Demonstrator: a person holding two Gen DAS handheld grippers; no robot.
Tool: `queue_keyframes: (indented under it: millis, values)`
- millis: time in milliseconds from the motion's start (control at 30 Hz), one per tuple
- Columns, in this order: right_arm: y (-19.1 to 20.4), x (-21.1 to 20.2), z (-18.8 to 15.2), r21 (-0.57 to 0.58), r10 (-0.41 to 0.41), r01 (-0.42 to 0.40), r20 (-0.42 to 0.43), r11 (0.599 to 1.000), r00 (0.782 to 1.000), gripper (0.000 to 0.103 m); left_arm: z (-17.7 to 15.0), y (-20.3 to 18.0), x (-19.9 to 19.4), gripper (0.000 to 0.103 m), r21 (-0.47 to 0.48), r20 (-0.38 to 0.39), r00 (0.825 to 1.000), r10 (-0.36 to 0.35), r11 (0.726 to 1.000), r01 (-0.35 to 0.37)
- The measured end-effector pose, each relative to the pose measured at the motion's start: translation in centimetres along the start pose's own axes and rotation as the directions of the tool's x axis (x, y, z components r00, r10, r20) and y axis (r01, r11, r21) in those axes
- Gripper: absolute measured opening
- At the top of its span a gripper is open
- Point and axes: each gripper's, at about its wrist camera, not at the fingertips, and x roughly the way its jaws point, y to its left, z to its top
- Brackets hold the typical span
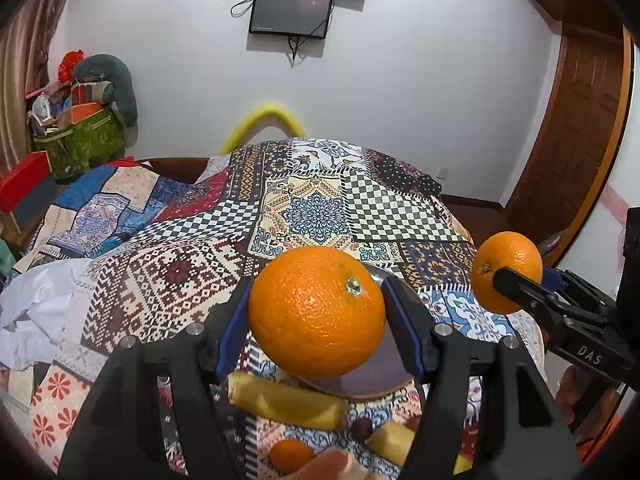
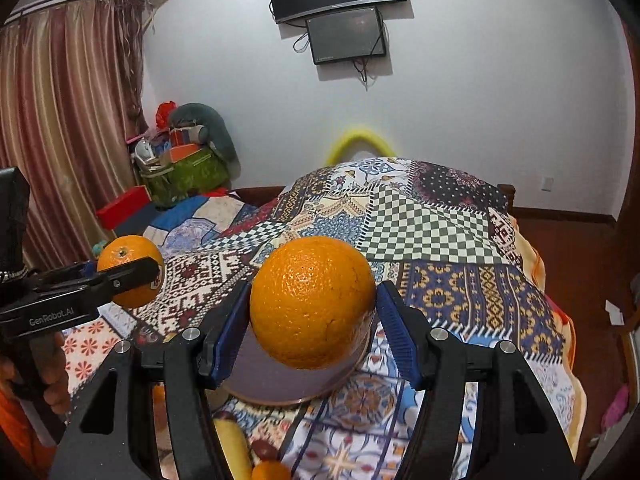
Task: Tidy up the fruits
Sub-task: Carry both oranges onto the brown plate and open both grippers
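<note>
My left gripper (image 1: 316, 312) is shut on a large orange (image 1: 316, 312) and holds it above a grey-purple plate (image 1: 372, 380). My right gripper (image 2: 314, 308) is shut on another orange (image 2: 314, 304) above the same plate (image 2: 276, 380). Each gripper shows in the other's view with its orange: the right one at the right (image 1: 508, 272), the left one at the left (image 2: 130, 270). On the patchwork cloth near me lie yellow banana pieces (image 1: 288, 400), a small orange (image 1: 290, 456) and a dark red fruit (image 1: 362, 428).
The patchwork cloth (image 1: 312, 208) covers the table, with crumpled white paper (image 1: 36, 312) at the left. A yellow chair back (image 1: 264, 120) stands behind. Clutter in a green bag (image 1: 80, 136) sits far left; a wooden door (image 1: 580, 140) is at the right.
</note>
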Motion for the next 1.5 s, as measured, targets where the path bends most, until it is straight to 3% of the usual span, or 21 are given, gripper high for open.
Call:
queue_keyframes:
  millis: [400, 667, 1200, 1433, 1500]
  values:
    - [-1.2, 5.7, 0.2, -0.021, -0.001, -0.001, -0.078, 1.0, 0.997, 0.06, 0.3, 1.4, 7.0, 0.064, -0.039, -0.101, 0.995, 0.009, 0.999, -0.013]
    - [-1.6, 8.9, -0.4, -0.061, -0.008, -0.002, -0.153, 0.998, 0.988, 0.06, 0.0, 2.3, 10.6, 0.064, -0.055, -0.166, 0.985, 0.052, 0.997, -0.062]
    - [-1.9, 13.1, -1.1, -0.083, 0.006, -0.029, -0.265, 0.996, 0.964, 0.06, -0.5, 2.2, 14.7, 0.064, -0.004, -0.296, 0.953, 0.065, 0.998, -0.07]
    - [-1.7, 13.6, -1.3, -0.101, 0.002, -0.032, -0.28, 0.994, 0.96, 0.06, -1.2, 2.2, 16.2, 0.064, -0.013, -0.365, 0.929, 0.065, 0.997, -0.075]
    - [-1.6, 13.7, -1.3, -0.105, 0.002, -0.033, -0.28, 0.994, 0.96, 0.061, -1.1, 2.2, 16.0, 0.064, -0.019, -0.346, 0.936, 0.056, 0.998, -0.067]
